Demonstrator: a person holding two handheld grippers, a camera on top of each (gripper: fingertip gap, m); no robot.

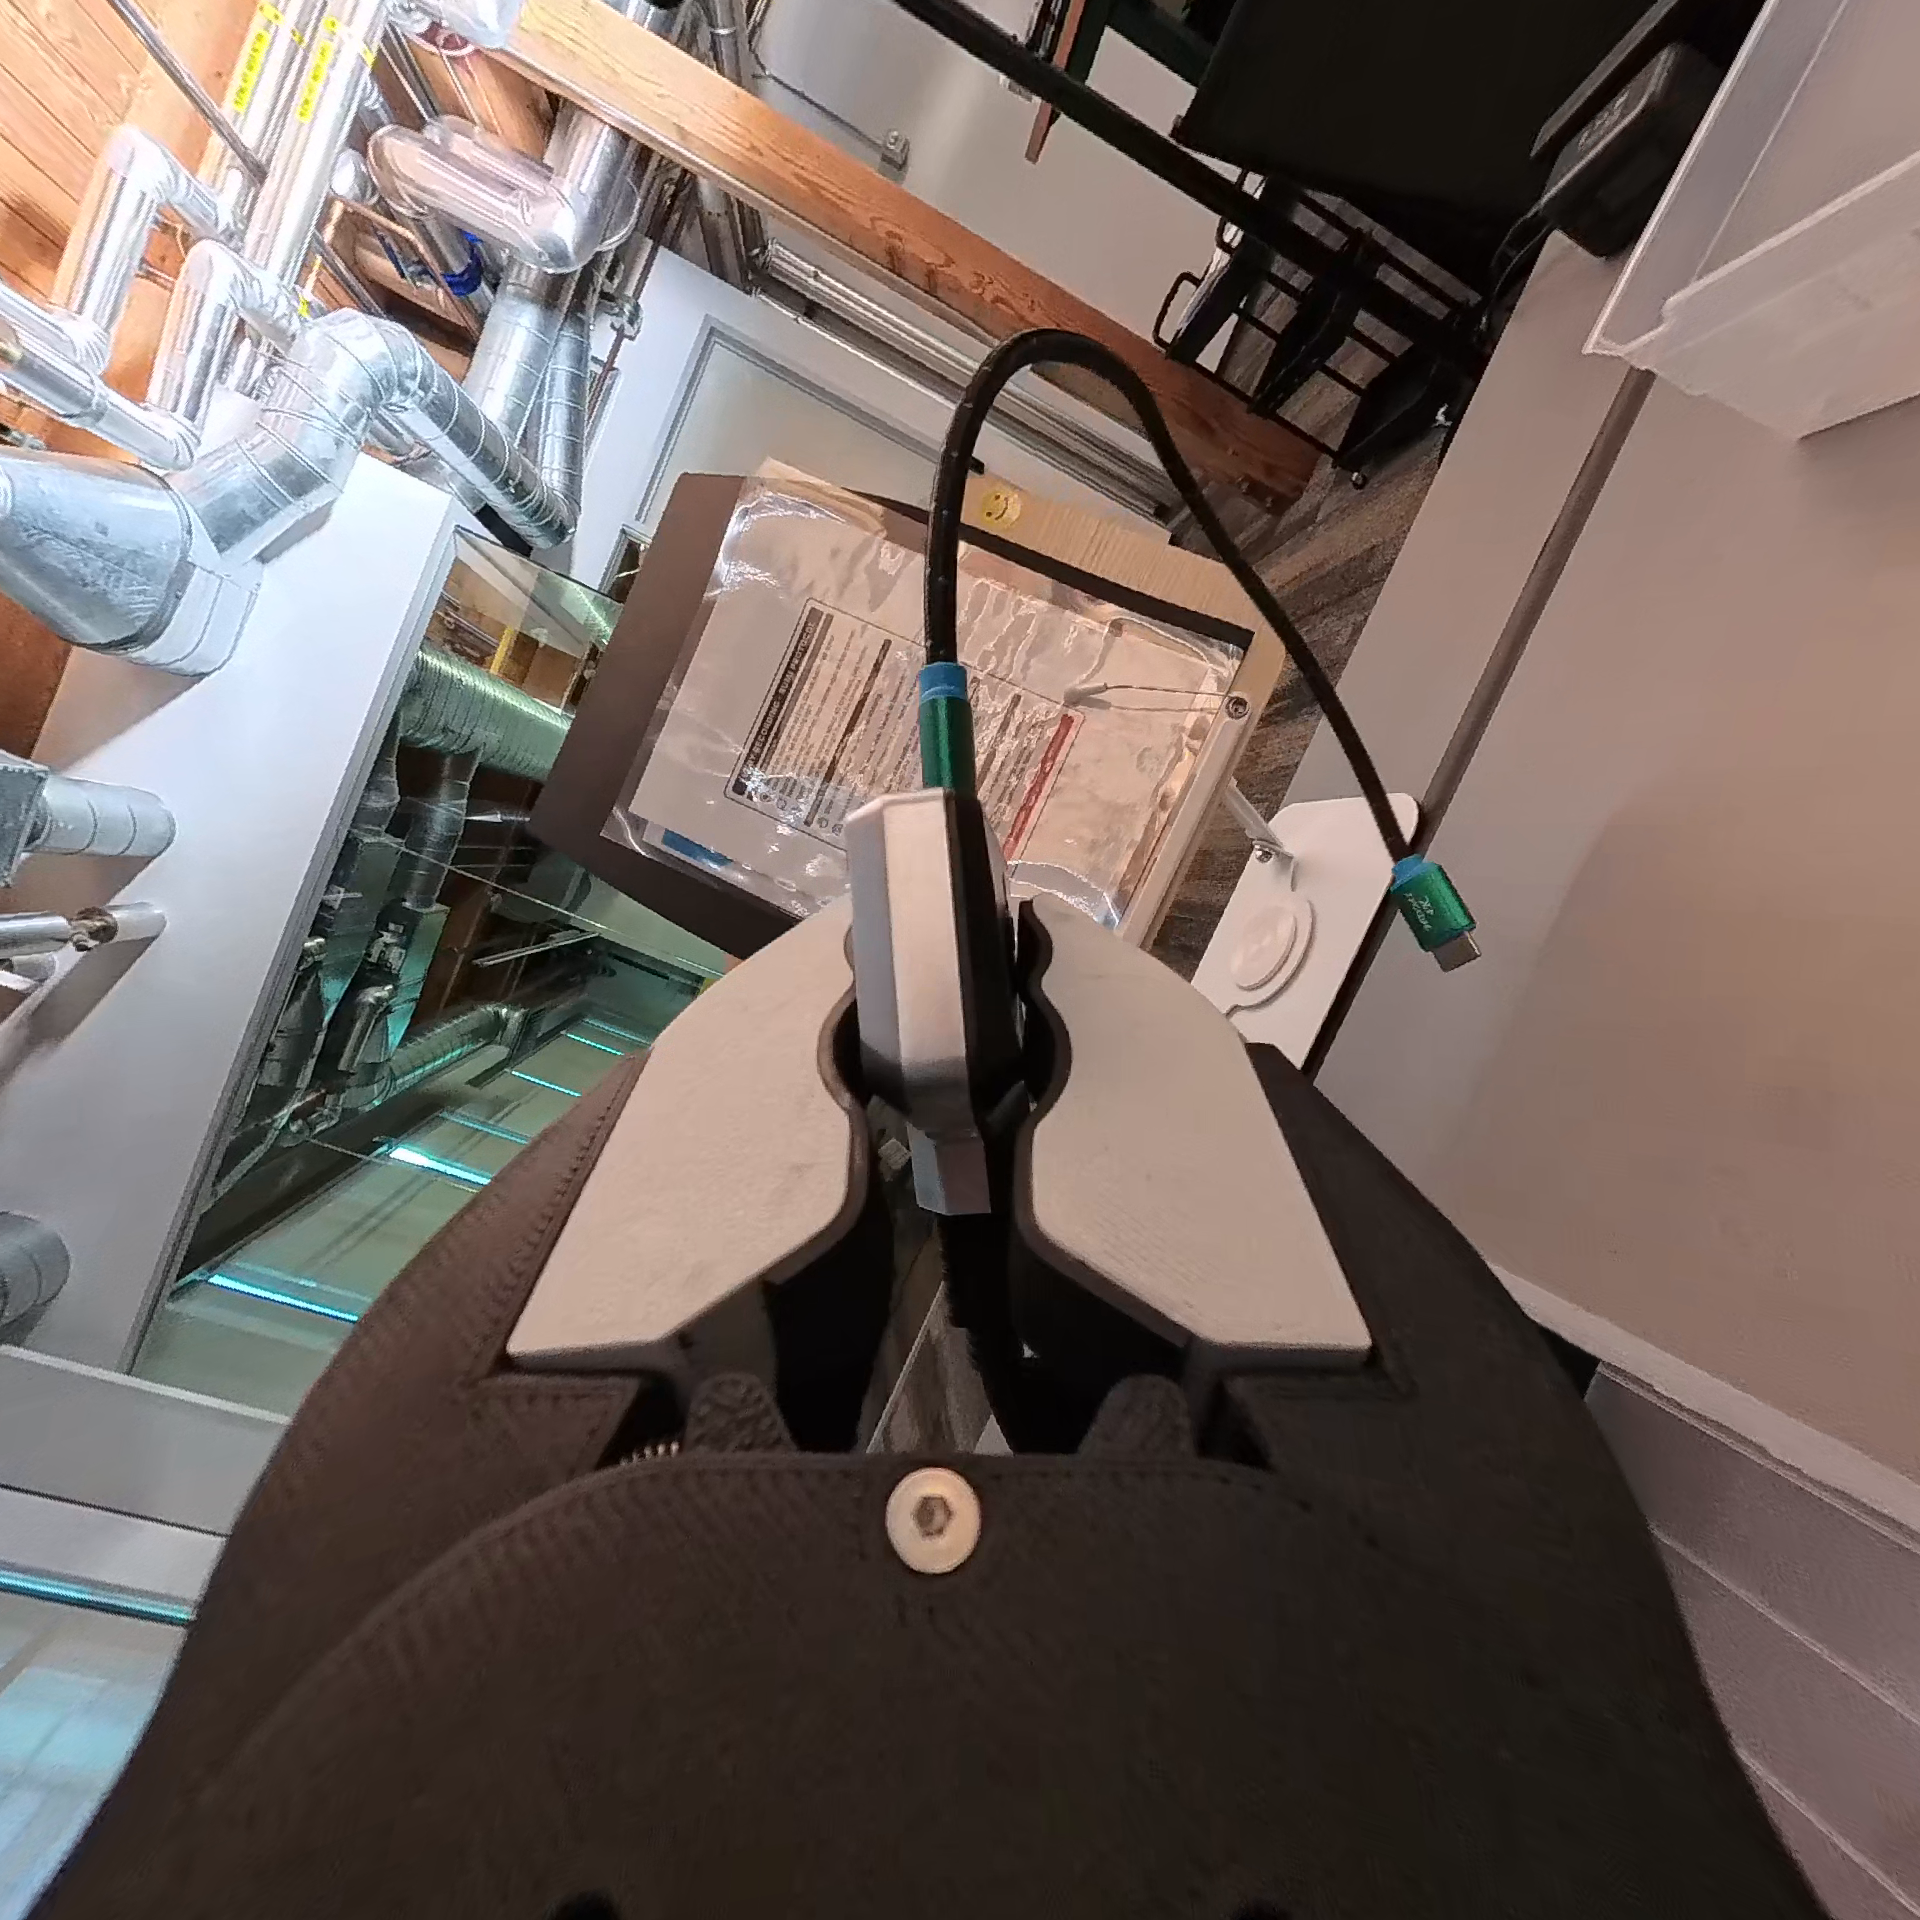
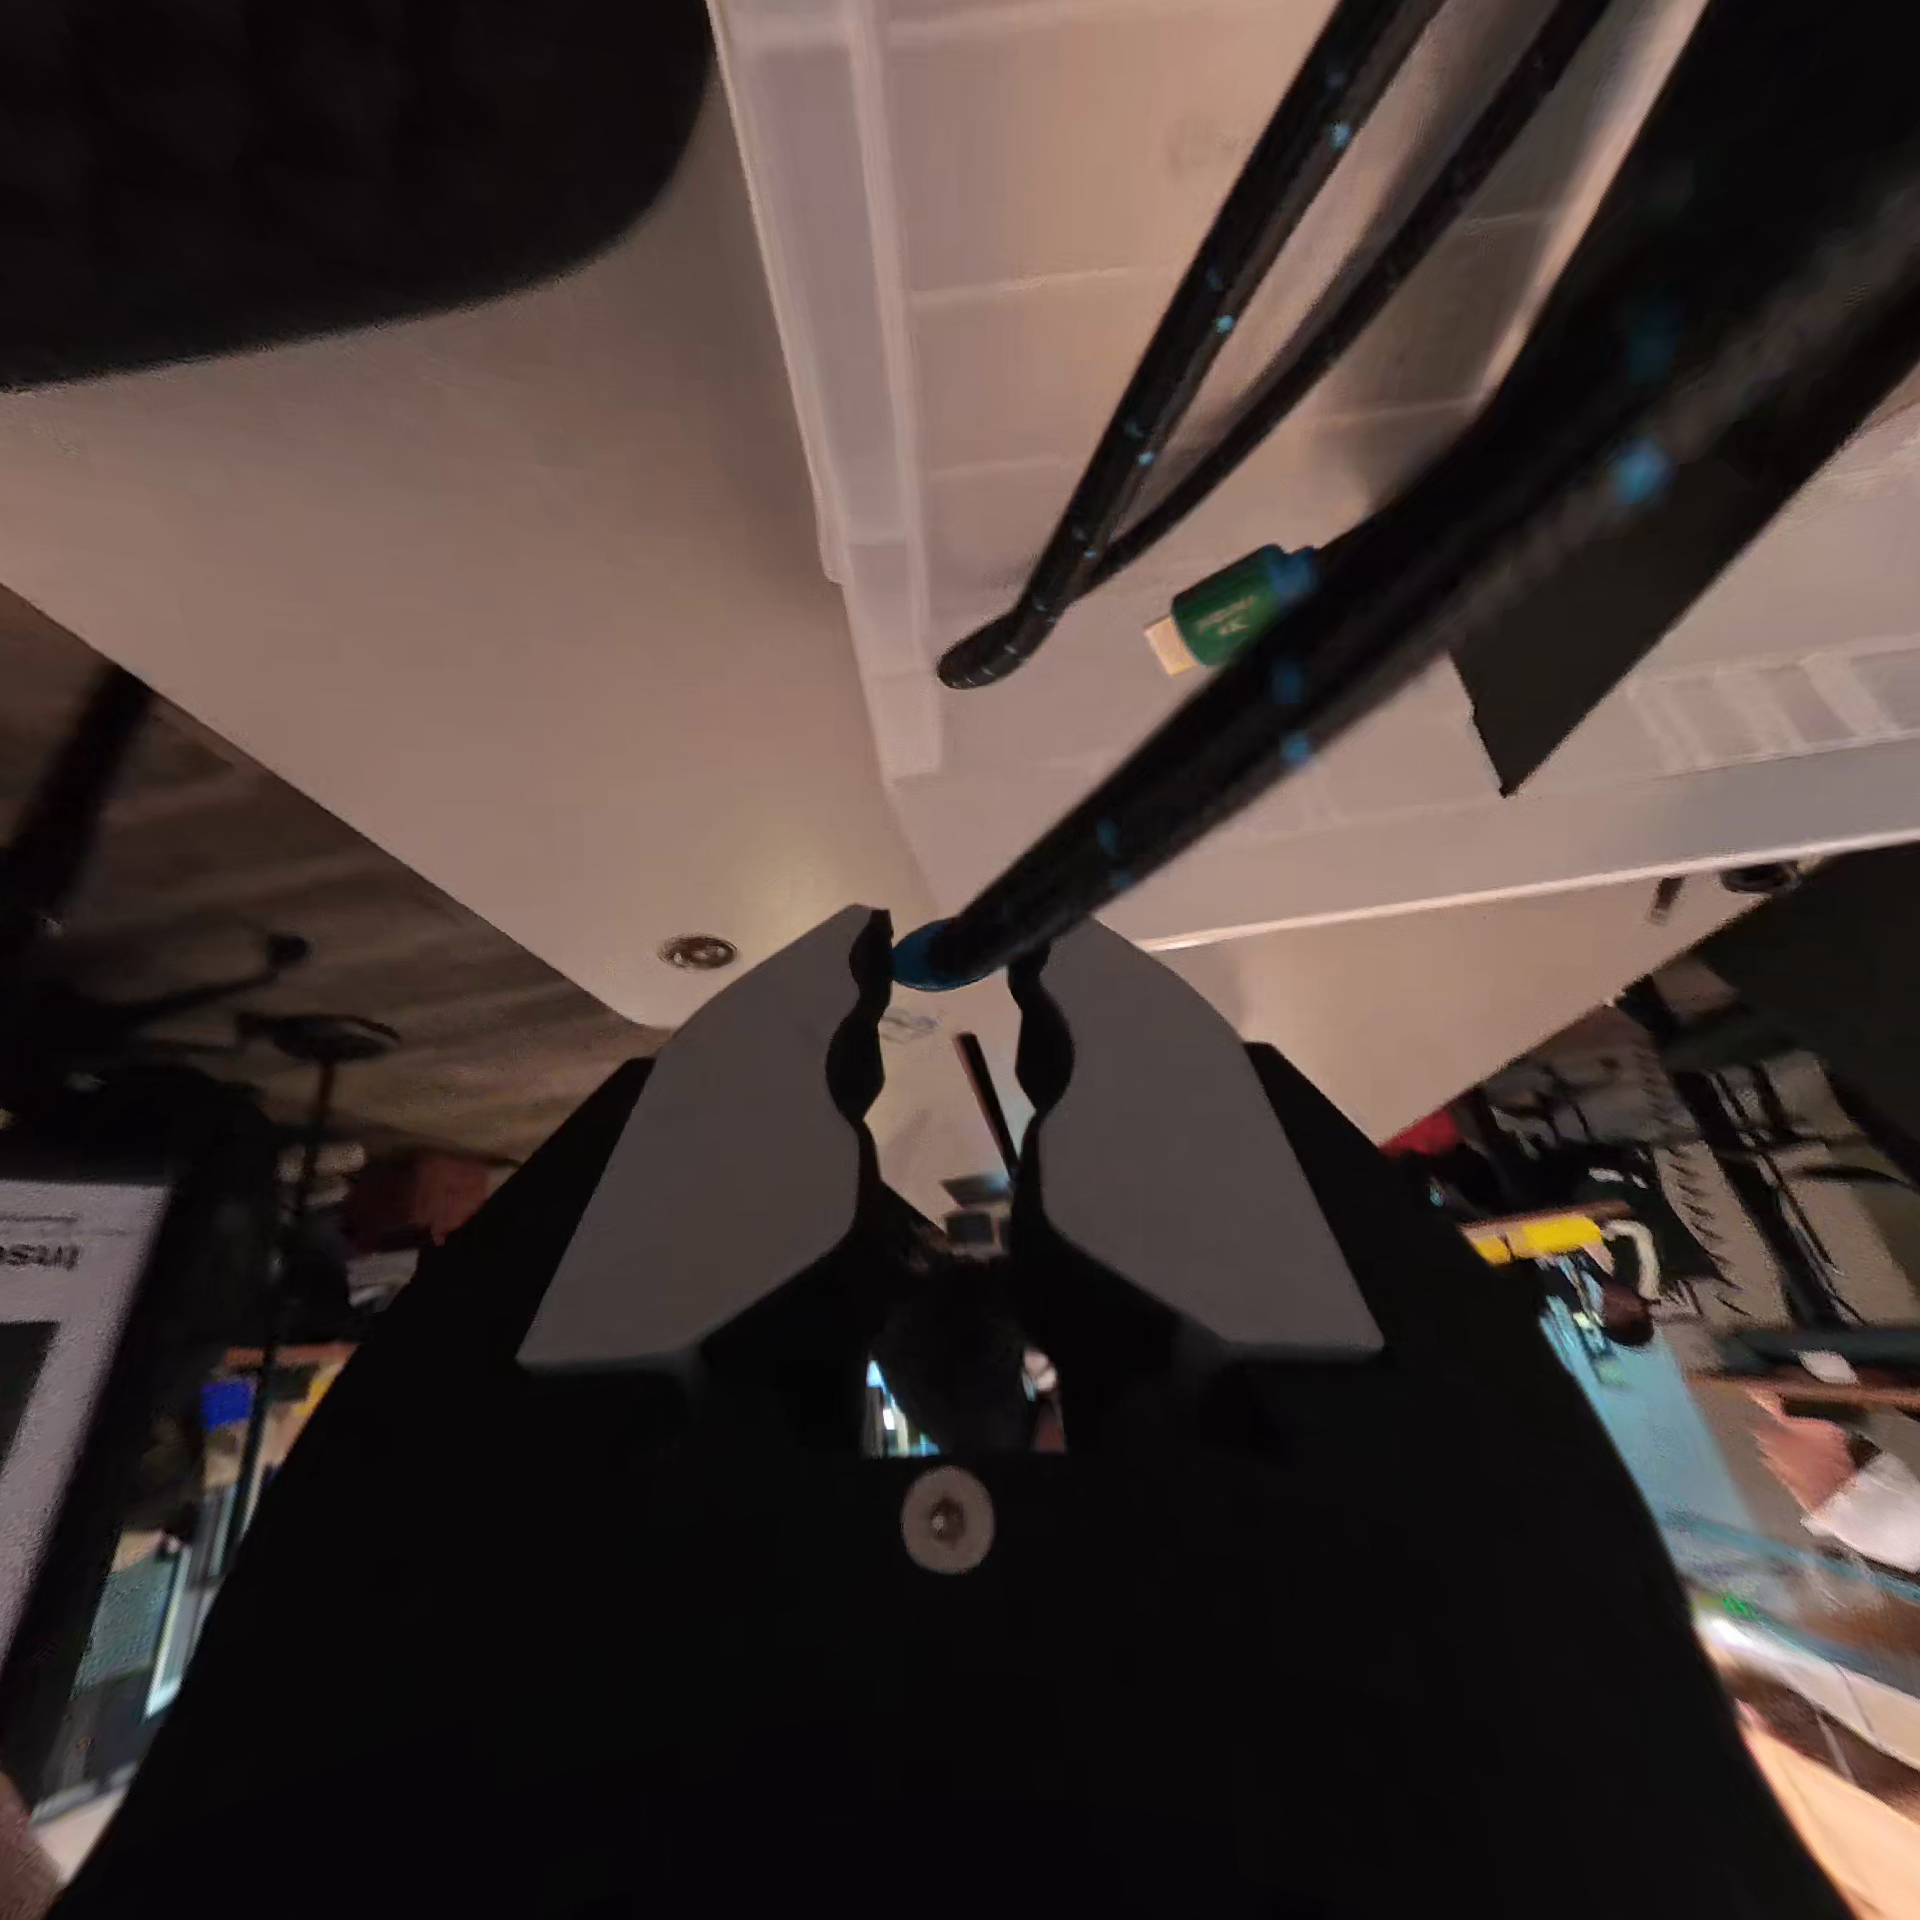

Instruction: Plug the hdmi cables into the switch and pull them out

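In the left wrist view my left gripper (image 1: 940,956) is shut on the silver-and-black HDMI switch (image 1: 914,935) and holds it up in the air. A green HDMI plug (image 1: 948,738) sits in the switch's far end. Its black braided cable (image 1: 1039,348) loops over to a second green plug (image 1: 1439,909) that hangs free at the right. In the right wrist view, which is blurred, my right gripper (image 2: 948,951) closes on the blue collar (image 2: 920,961) of a black HDMI cable (image 2: 1351,665). Another green plug (image 2: 1226,623) hangs free beyond it.
A white table (image 1: 1662,935) lies at the right with a clear plastic bin (image 1: 1808,260) on it. A stand with a plastic-sleeved sheet (image 1: 935,707) is behind the switch. A loop of black cable (image 2: 997,649) and a dark flat panel (image 2: 1621,582) hang over the bin (image 2: 1039,312).
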